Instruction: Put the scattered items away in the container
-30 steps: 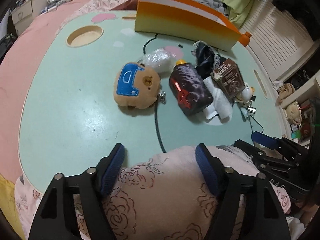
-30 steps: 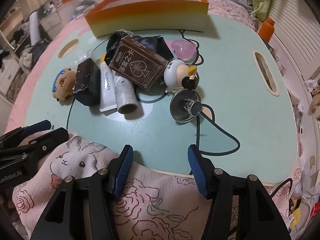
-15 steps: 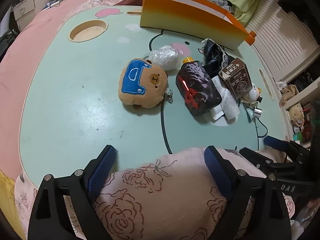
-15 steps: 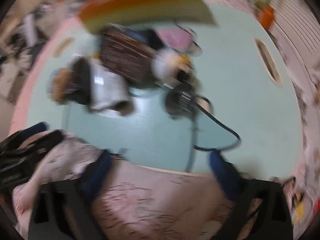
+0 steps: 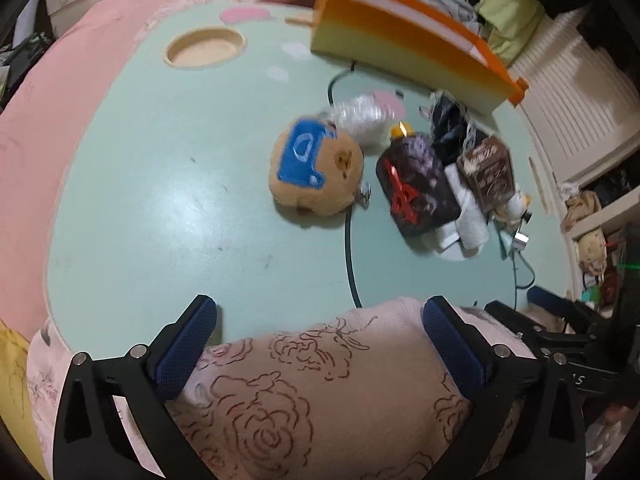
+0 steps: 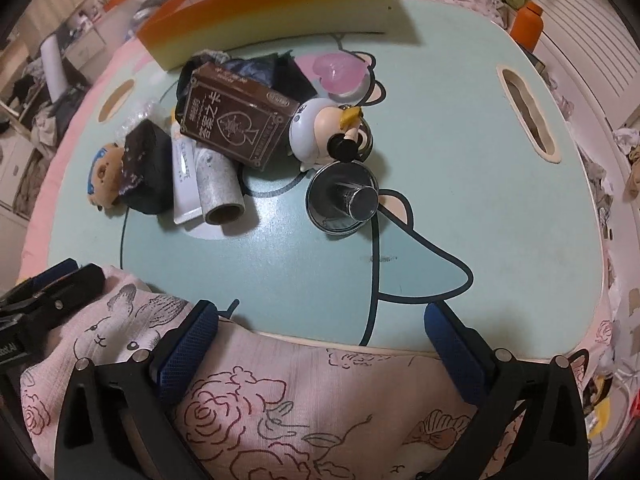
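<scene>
Clutter: one plush bear (image 5: 316, 176), one card box (image 6: 236, 120), one orange container (image 6: 264, 12)

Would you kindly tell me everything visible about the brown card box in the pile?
The brown card box is a flat rectangular carton with pale ornamental printing, Chinese characters and a spade emblem. It looks closed, lying tilted atop the pile, propped on the white tube and paper roll, with dark fabric behind and the penguin figure beside it.
</scene>
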A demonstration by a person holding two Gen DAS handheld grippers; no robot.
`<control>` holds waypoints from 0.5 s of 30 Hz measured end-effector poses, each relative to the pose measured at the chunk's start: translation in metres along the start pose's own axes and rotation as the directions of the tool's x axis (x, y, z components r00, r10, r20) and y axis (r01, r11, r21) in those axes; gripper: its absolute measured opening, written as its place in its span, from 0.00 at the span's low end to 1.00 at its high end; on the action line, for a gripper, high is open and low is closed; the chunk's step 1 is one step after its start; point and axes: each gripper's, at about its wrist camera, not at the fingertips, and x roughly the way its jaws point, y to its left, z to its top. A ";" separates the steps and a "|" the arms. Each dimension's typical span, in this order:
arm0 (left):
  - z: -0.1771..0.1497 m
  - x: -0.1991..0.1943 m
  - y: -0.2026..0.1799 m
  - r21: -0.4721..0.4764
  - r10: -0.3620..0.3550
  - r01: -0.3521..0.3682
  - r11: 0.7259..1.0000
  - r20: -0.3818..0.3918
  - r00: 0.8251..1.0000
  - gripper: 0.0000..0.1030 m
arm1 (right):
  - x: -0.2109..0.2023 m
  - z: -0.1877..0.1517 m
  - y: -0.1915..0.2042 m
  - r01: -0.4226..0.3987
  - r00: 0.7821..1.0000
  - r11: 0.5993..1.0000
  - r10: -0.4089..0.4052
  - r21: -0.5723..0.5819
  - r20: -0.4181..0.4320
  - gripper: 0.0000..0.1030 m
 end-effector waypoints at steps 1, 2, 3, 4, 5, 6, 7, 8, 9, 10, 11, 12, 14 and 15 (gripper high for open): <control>0.000 -0.008 0.000 0.002 -0.001 0.001 1.000 0.032 0.999 1.00 | -0.001 0.000 -0.001 -0.010 1.000 1.000 0.010 0.006 0.006 1.00; 0.001 -0.013 0.000 0.005 -0.005 0.005 1.000 0.058 0.998 1.00 | -0.003 -0.001 -0.002 -0.018 1.000 1.000 0.018 0.011 0.012 0.98; 0.002 -0.019 -0.001 0.010 -0.013 0.012 1.000 0.080 0.997 1.00 | -0.005 -0.002 -0.001 -0.029 0.999 0.999 0.028 0.014 0.020 0.94; 0.004 -0.025 -0.001 0.020 -0.028 0.026 0.999 0.106 0.994 1.00 | -0.008 -0.004 0.000 -0.039 0.999 0.999 0.039 0.017 0.027 0.89; 0.007 -0.030 0.000 0.032 -0.045 0.041 0.999 0.127 0.991 1.00 | -0.010 -0.005 0.000 -0.050 0.998 0.999 0.050 0.019 0.035 0.88; 0.009 -0.033 0.000 0.040 -0.054 0.049 0.998 0.140 0.989 1.00 | -0.012 -0.005 -0.001 -0.055 0.998 0.998 0.054 0.019 0.044 0.86; 0.015 -0.035 0.003 0.048 -0.056 0.050 0.998 0.153 0.987 1.00 | -0.014 -0.006 0.000 -0.057 0.997 0.998 0.056 0.019 0.057 0.83; 0.019 -0.036 0.005 0.052 -0.052 0.044 0.998 0.164 0.985 1.00 | -0.015 -0.008 0.000 -0.058 0.996 0.998 0.056 0.019 0.075 0.82; 0.024 -0.037 0.006 0.059 -0.048 0.039 0.998 0.175 0.983 1.00 | -0.018 -0.004 0.000 -0.063 0.994 0.998 0.061 0.018 0.093 0.80; 0.030 -0.035 0.007 0.068 -0.048 0.036 0.997 0.184 0.982 0.99 | -0.023 -0.004 -0.001 -0.068 0.991 0.998 0.066 0.018 0.116 0.80; 0.034 -0.035 0.009 0.075 -0.052 0.039 0.996 0.187 0.981 0.98 | -0.026 -0.003 -0.001 -0.070 0.989 0.997 0.067 0.018 0.132 0.80; 0.038 -0.033 0.010 0.083 -0.061 0.046 0.995 0.182 0.981 0.96 | -0.028 -0.002 -0.002 -0.072 0.986 0.997 0.068 0.019 0.153 0.79; 0.047 -0.027 0.007 0.105 -0.089 0.072 0.992 0.162 0.983 0.85 | -0.033 0.002 -0.005 -0.068 0.978 0.997 0.063 0.022 0.198 0.79; 0.049 -0.025 0.006 0.123 -0.100 0.082 0.989 0.149 0.984 0.84 | -0.034 0.004 -0.006 -0.060 0.975 0.998 0.054 0.021 0.214 0.80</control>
